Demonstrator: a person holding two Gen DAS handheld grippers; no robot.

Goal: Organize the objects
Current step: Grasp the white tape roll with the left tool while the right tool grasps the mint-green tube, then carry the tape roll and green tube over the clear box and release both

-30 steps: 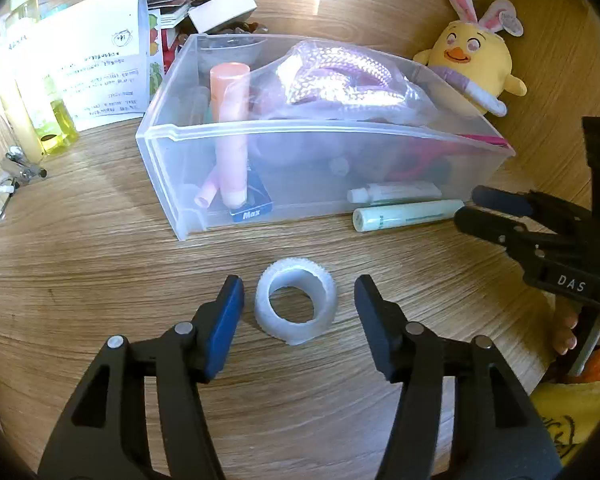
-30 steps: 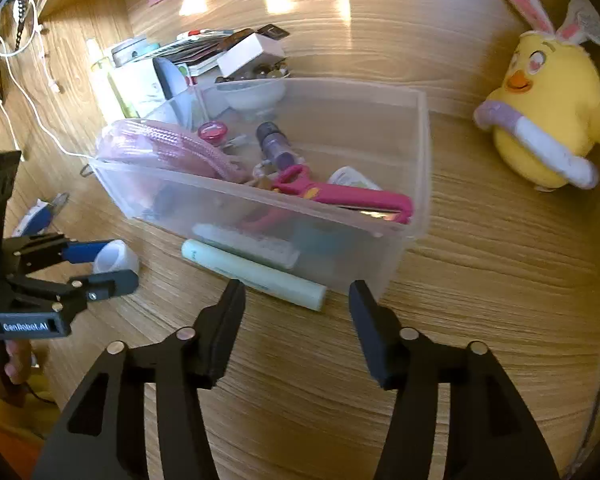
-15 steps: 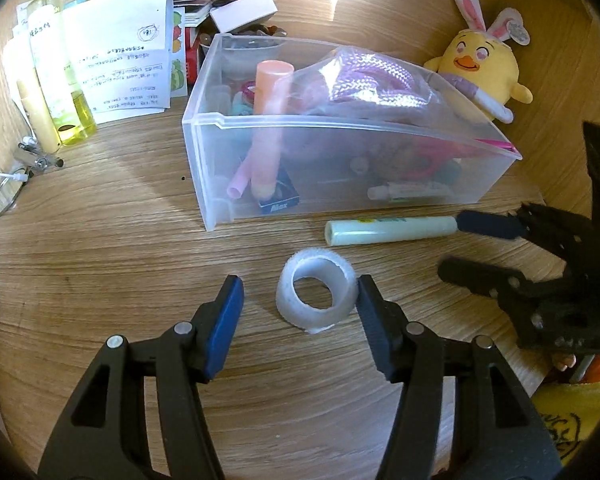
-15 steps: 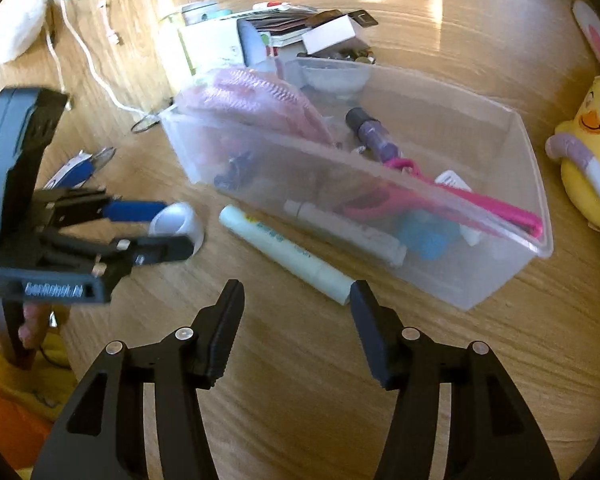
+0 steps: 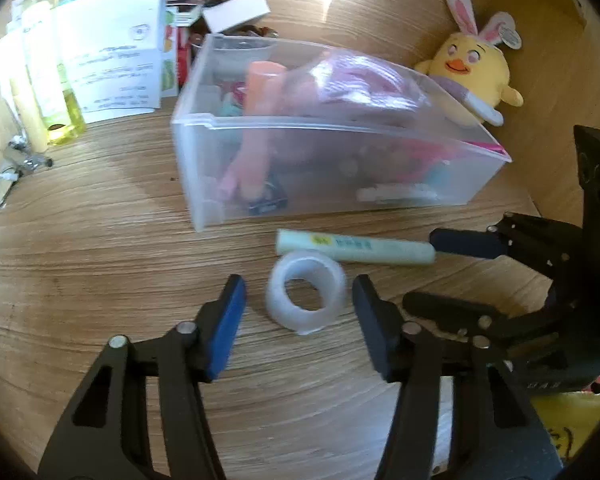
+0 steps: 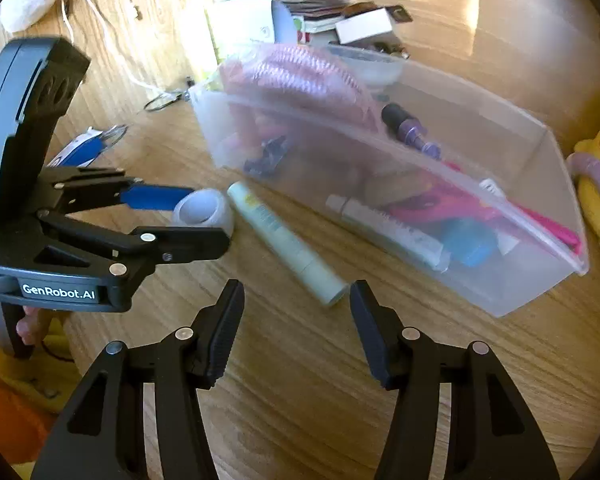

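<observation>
Left wrist view. The left gripper (image 5: 299, 308) straddles a white tape roll (image 5: 306, 295) that lies on the wooden desk (image 5: 80, 264). Its jaws are closing, with the roll between them; a gap shows on each side, so neither pad presses on it. The roll's hole faces back toward the camera and slightly up. Just beyond the roll, touching or nearly touching its far edge, lies a pale green tube (image 5: 356, 247). Its long axis runs crosswise to the fingers, the capped end to the right. The right gripper (image 5: 440, 268) enters from the right; one fingertip is at that end of the tube, contact uncertain. Further ahead stands a clear plastic bin (image 5: 324, 132) holding mixed items, which closes off the way forward. A yellow plush chick (image 5: 472, 76) sits far right; papers and bottles (image 5: 52, 80) stand far left.

Right wrist view. The right gripper (image 6: 296, 312) stands open, with nothing between the jaws. The near end of the pale green tube (image 6: 288, 244) lies just ahead of the gap, its long axis running away to the upper left. The clear plastic bin (image 6: 500, 280) lies ahead and right, parallel to the tube. The left gripper (image 6: 204, 220) comes in from the left, around the white tape roll (image 6: 204, 210), which sits just beside the tube's far end.
</observation>
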